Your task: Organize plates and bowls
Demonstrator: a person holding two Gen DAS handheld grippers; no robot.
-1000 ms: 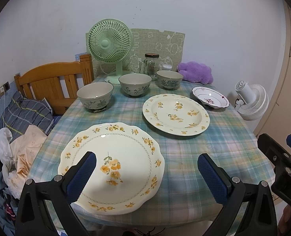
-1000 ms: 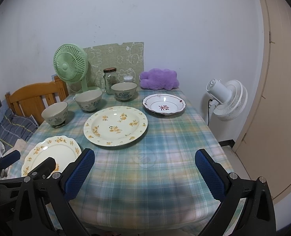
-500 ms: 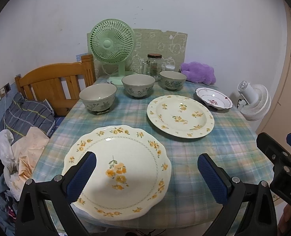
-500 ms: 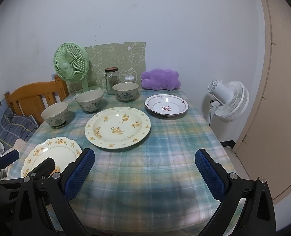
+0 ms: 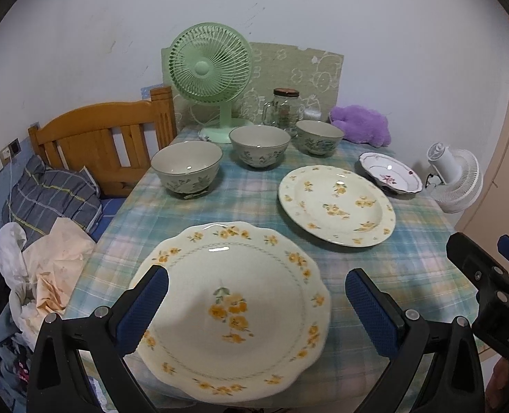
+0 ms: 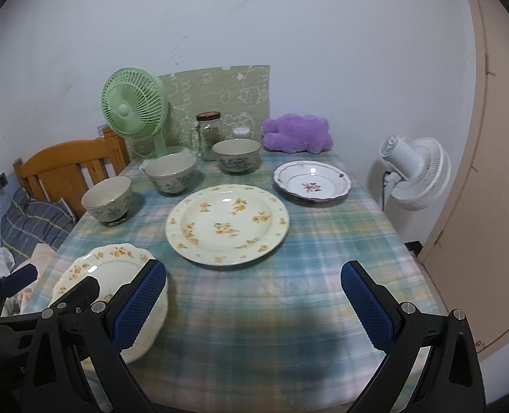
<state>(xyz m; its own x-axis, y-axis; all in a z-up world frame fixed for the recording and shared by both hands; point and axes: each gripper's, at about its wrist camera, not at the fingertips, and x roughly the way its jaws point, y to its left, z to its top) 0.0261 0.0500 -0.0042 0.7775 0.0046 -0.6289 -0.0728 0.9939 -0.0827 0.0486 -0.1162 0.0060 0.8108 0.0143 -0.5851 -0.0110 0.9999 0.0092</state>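
A scalloped cream plate (image 5: 233, 306) with yellow flowers lies at the table's near left edge, and my left gripper (image 5: 256, 304) hovers open right over it. A round yellow-flowered plate (image 5: 337, 204) sits mid-table, with a small red-flowered plate (image 5: 390, 176) behind it to the right. Three grey floral bowls (image 5: 185, 167) (image 5: 259, 146) (image 5: 319, 137) stand in a row at the back left. My right gripper (image 6: 254, 303) is open over bare cloth near the front edge, beside the scalloped plate (image 6: 106, 265). In the right wrist view the round plate (image 6: 226, 223) lies ahead.
A green desk fan (image 5: 211, 69), a glass jar (image 5: 283, 110) and a purple plush toy (image 5: 361, 124) stand along the wall. A wooden chair (image 5: 99, 141) with bedding is left of the table (image 6: 306, 275); a white fan (image 6: 412, 172) and a door are on the right.
Both grippers have drifted forward and lower toward the table; the scalloped plate now fills more of the left wrist view. Both stay open and no dish has moved.
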